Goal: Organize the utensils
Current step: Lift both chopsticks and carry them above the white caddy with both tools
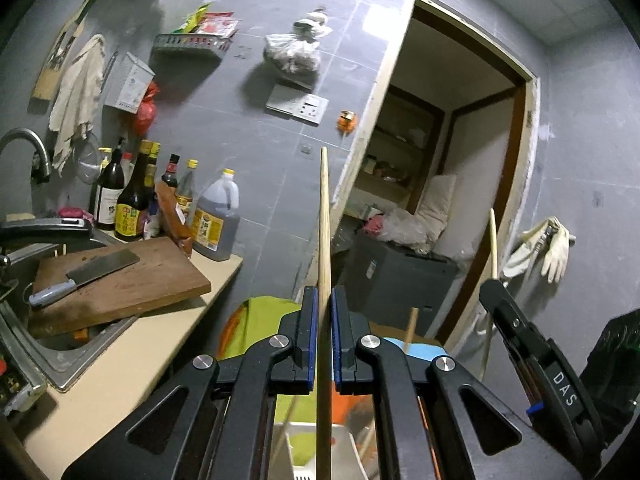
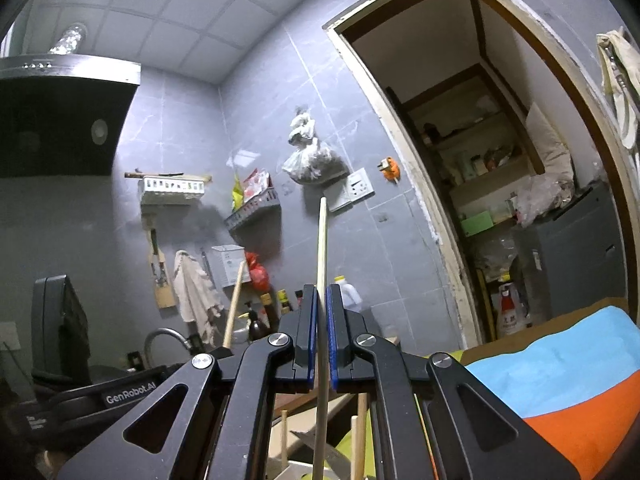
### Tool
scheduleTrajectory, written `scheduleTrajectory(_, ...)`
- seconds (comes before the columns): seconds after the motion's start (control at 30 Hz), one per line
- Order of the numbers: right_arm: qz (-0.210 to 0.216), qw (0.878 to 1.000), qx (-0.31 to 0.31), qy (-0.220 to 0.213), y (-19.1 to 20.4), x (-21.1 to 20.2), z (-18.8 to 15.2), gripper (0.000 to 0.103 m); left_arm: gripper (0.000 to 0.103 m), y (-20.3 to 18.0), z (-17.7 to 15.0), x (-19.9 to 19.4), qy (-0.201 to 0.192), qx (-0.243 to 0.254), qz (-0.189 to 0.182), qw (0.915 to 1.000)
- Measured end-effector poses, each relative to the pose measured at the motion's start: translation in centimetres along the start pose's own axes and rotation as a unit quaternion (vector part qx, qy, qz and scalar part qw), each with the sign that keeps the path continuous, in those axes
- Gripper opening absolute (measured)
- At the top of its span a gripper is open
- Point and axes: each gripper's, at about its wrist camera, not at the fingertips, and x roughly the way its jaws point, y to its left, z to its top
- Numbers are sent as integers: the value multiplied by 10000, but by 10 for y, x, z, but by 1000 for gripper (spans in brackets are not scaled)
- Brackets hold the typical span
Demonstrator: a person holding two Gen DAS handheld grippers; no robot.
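My left gripper (image 1: 324,292) is shut on a long wooden chopstick (image 1: 324,220) that points up and away between the blue pads. In the left wrist view my right gripper (image 1: 495,285) is off to the right, holding its own chopstick (image 1: 493,240). The right wrist view shows the right gripper (image 2: 322,290) shut on that pale chopstick (image 2: 322,248). There the left gripper (image 2: 218,354) with its chopstick (image 2: 236,304) is low on the left. Below both grippers, several more chopsticks (image 2: 357,432) stand in a white holder (image 1: 298,432), mostly hidden.
A wooden cutting board (image 1: 152,280) with a cleaver (image 1: 100,268) overhangs the sink (image 1: 60,356) at the left. Sauce bottles (image 1: 132,200) line the wall. A green, blue and orange cloth (image 2: 560,384) lies below right. A doorway (image 1: 440,160) opens ahead.
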Motion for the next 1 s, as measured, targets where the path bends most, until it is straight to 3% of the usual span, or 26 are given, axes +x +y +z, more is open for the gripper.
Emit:
scheduleTrajectory(0.77,-191,9988,-402,-185,3,7,-38,3,4,17,-21,13,-388,-56,317,9987)
scheduleTrajectory(1.0,-235,9977,-630,-104,4,8,-48,3,4,9,-33,14,-443,181,452,9978)
